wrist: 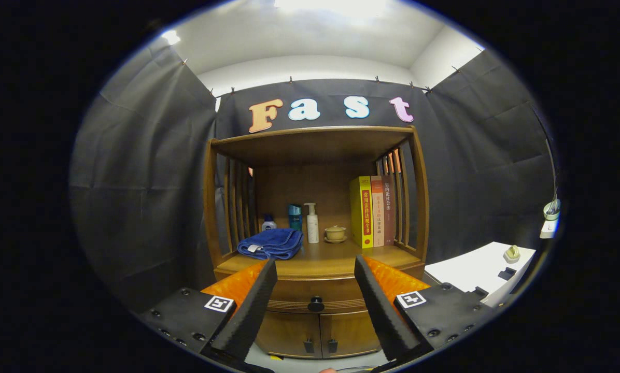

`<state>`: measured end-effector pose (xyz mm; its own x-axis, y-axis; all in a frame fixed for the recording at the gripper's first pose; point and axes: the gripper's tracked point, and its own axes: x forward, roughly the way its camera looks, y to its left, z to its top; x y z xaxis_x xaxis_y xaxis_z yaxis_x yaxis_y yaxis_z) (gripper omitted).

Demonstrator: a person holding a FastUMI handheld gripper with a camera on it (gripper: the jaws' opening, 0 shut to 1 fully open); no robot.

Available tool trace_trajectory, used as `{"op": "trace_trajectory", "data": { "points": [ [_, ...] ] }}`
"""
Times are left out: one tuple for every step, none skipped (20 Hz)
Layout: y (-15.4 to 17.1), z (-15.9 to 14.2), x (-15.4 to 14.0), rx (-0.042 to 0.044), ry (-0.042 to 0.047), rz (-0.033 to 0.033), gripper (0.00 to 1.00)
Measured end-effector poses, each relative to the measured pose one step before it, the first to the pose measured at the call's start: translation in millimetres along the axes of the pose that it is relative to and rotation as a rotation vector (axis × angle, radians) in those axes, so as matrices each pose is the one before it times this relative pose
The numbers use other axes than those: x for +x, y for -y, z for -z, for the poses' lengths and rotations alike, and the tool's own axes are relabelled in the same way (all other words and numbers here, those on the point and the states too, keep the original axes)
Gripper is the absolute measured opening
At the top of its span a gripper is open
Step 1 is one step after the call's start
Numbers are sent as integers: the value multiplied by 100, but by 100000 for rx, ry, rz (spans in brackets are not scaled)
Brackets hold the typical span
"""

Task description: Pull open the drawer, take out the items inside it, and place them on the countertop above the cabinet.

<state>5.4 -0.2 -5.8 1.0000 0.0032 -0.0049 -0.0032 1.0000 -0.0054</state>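
Observation:
A wooden cabinet stands ahead of me, its drawer [315,294] closed under the countertop [330,259]. A dark round knob [315,303] sits at the drawer's middle, seen between my fingers and some way beyond them. My gripper [315,269] is open with nothing held; its fingertips [269,269] frame the drawer front. The drawer's contents are hidden.
On the countertop lie a folded blue towel [270,243], small bottles [295,216], a white pump bottle [312,223], a small lidded cup [335,233] and three upright books [372,211]. Two lower doors [318,334] sit under the drawer. A white table [478,269] stands to the right.

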Motion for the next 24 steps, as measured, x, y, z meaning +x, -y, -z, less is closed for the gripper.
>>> {"op": "trace_trajectory", "data": {
  "points": [
    [-24,89,74,16,-51,-254,98],
    [-53,89,-9,-83,-64,-439,98],
    [-66,115,18,-202,-62,-391,98],
    [-30,124,37,-177,-29,-362,98],
    [-101,130,84,-174,188,-534,98],
    [-57,36,106,-92,896,-589,98],
    [5,-199,251,200,2593,-308,98],
    [-76,-102,114,12,2362,-344,98],
    [-80,133,327,-276,1270,-171,98],
    [-175,129,580,-570,263,101,98],
    [16,276,753,-185,257,455,98],
    [179,652,843,239,-131,237,98],
    [162,866,774,523,-442,-123,98],
    [133,1001,801,659,-581,-380,98],
    [100,1131,737,542,-819,-303,98],
    [109,1118,836,442,-1113,-124,98],
    [322,1346,686,586,-1804,737,99],
    [462,1467,763,1188,-1518,643,99],
    [166,1327,772,1408,-1552,216,99],
    [66,1160,655,1274,-1207,254,99],
    [117,1094,769,458,-644,249,99],
    [223,939,802,-280,-564,317,99],
    [142,1121,912,-990,-286,-149,99],
    [-26,1117,612,-1192,-725,-208,99]
  ]
}}
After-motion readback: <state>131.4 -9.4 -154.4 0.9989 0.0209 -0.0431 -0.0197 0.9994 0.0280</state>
